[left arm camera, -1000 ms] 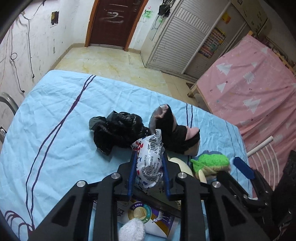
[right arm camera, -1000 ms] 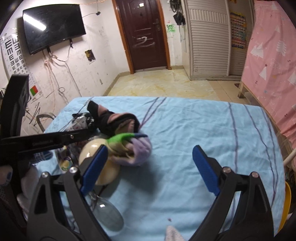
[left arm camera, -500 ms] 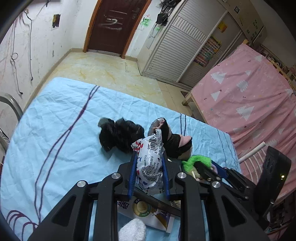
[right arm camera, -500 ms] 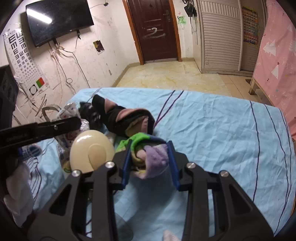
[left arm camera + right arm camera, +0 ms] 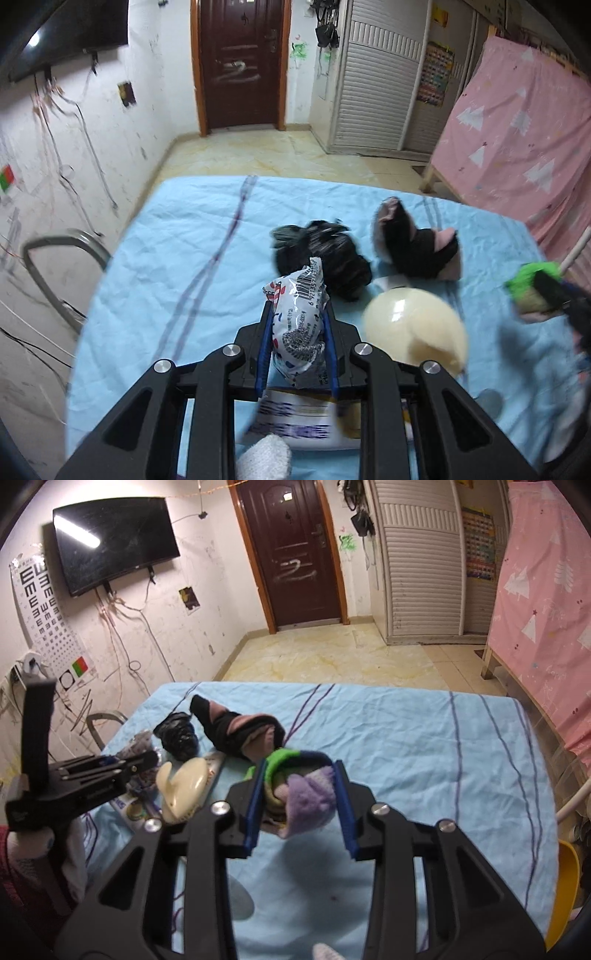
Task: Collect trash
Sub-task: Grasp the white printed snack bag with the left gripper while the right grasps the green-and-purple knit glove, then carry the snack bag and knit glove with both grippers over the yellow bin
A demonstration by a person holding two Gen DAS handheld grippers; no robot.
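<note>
My left gripper (image 5: 297,325) is shut on a white printed plastic wrapper (image 5: 299,321) and holds it above the blue sheet (image 5: 177,258). My right gripper (image 5: 301,797) is shut on a bundled sock, green, navy and purple (image 5: 304,794), lifted off the sheet; it shows at the right edge of the left wrist view (image 5: 533,288). A crumpled black plastic bag (image 5: 325,254) lies just beyond the wrapper. The left gripper (image 5: 122,766) shows at the left of the right wrist view.
A black and pink sock (image 5: 417,243) lies right of the bag. A cream dome-shaped object (image 5: 413,325) and a printed carton (image 5: 306,421) lie near the left gripper. A metal chair frame (image 5: 62,266) stands left of the bed; a pink-covered frame (image 5: 546,609) stands right.
Both grippers have risen with their loads. The right gripper, wide open a second ago, closed on the sock bundle and lifted it off the sheet. The left view has swung left.
</note>
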